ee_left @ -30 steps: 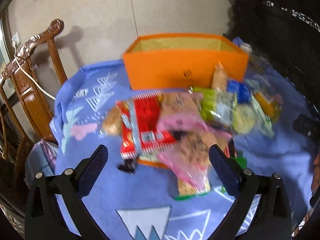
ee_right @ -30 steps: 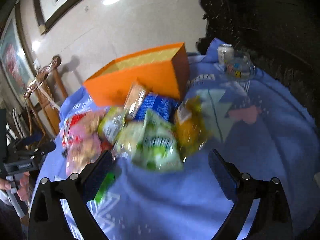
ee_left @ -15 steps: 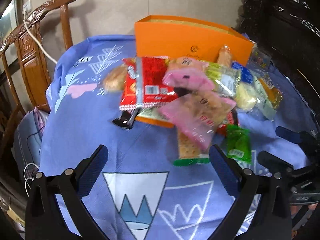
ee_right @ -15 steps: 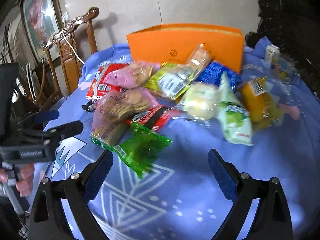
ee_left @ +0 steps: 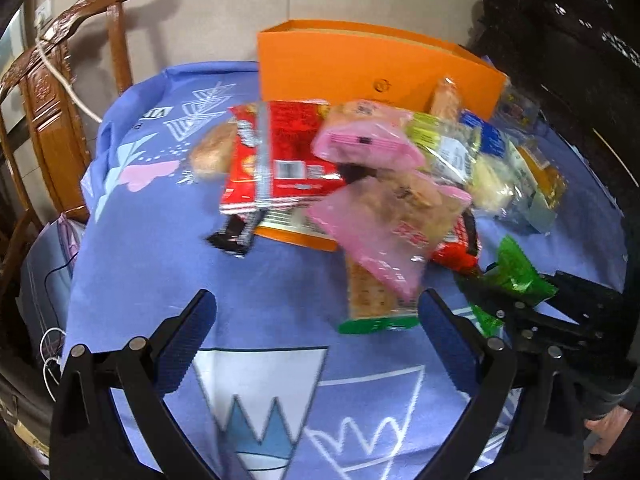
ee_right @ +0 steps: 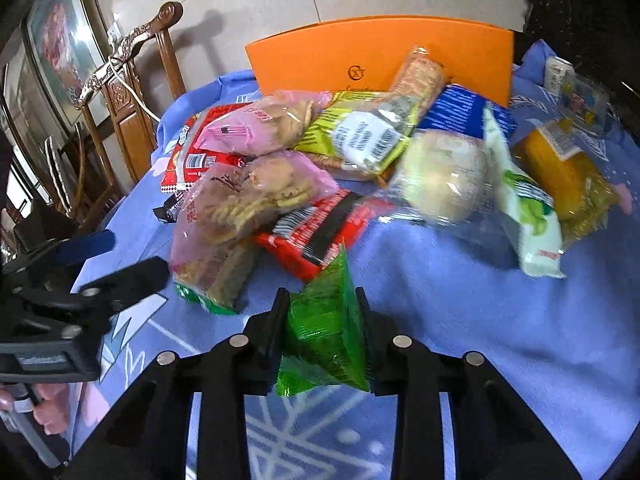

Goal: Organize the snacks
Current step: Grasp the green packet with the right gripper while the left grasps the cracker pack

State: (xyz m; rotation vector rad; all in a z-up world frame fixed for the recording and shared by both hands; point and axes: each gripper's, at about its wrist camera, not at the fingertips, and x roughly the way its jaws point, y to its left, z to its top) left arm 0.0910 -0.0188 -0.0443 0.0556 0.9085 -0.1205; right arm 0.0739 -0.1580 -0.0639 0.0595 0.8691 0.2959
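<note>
Right gripper (ee_right: 322, 316), its fingers just closed, pinches a green snack packet (ee_right: 326, 332) at lower centre; left gripper (ee_left: 316, 332) fingers stand spread above the tabletop (ee_left: 140, 272).

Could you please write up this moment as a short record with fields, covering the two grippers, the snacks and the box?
surface: blue patterned tablecloth
box: orange box, upright behind the snacks
snacks: mixed packets heaped in front of the box
right hand-held gripper: jaws have just been closing, now pressed on the green packet
left hand-held gripper: open, empty, above the cloth near the pink packet
</note>
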